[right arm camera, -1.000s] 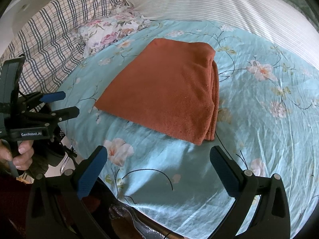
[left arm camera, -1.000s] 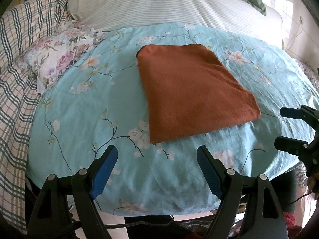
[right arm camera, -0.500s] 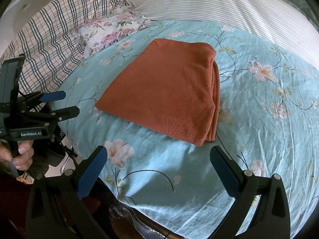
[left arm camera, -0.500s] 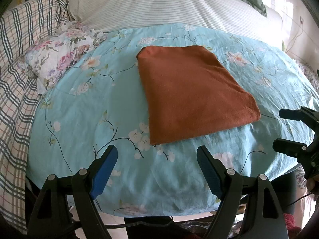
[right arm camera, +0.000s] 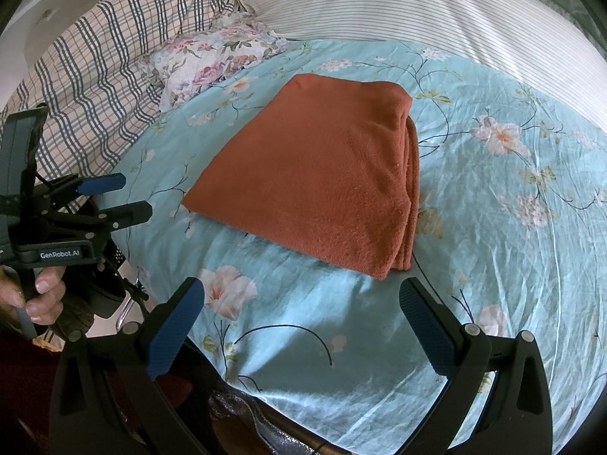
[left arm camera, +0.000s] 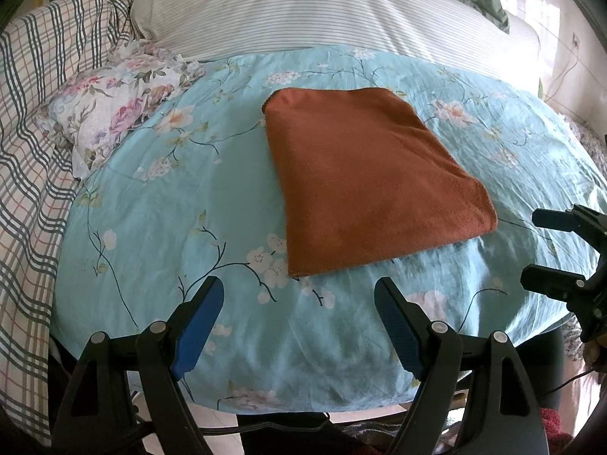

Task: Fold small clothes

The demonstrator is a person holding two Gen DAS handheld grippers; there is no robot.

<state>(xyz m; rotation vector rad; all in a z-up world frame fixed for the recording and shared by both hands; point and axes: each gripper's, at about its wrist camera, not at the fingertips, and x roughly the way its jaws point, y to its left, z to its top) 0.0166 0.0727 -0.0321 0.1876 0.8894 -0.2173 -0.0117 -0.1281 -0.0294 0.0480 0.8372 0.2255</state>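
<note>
On the body of my left gripper point(right arm camera: 108, 199), seen from the right wrist camera, I read "GenRobot.AI" in white letters; I find no other writing on any thing. The cloth point(left arm camera: 370, 185), rust orange, lies folded and flat in the middle of the sheet point(left arm camera: 182, 204), which is light blue with flowers. From the right wrist camera the cloth point(right arm camera: 318, 174) shows its stacked layers along the right edge, and its near corner is just in front of my right gripper point(right arm camera: 301, 299), not touching. My left gripper point(left arm camera: 299, 297) has its jaws spread wide and holds nothing; its tips hover above the sheet, a little before the near edge of the cloth. The right gripper point(left arm camera: 552, 250) is also wide apart and empty, near the right corner of the cloth. A hand point(right arm camera: 34, 297) holds the grip of the left tool. Around the cloth the sheet is bare on all sides, with most free room on the left and in front. Farther left are a flowered pillow point(left arm camera: 114, 102) and a plaid blanket point(left arm camera: 30, 151), behind is a striped pillow point(left arm camera: 303, 11). The near edge of the sheet falls down just under both grippers.
</note>
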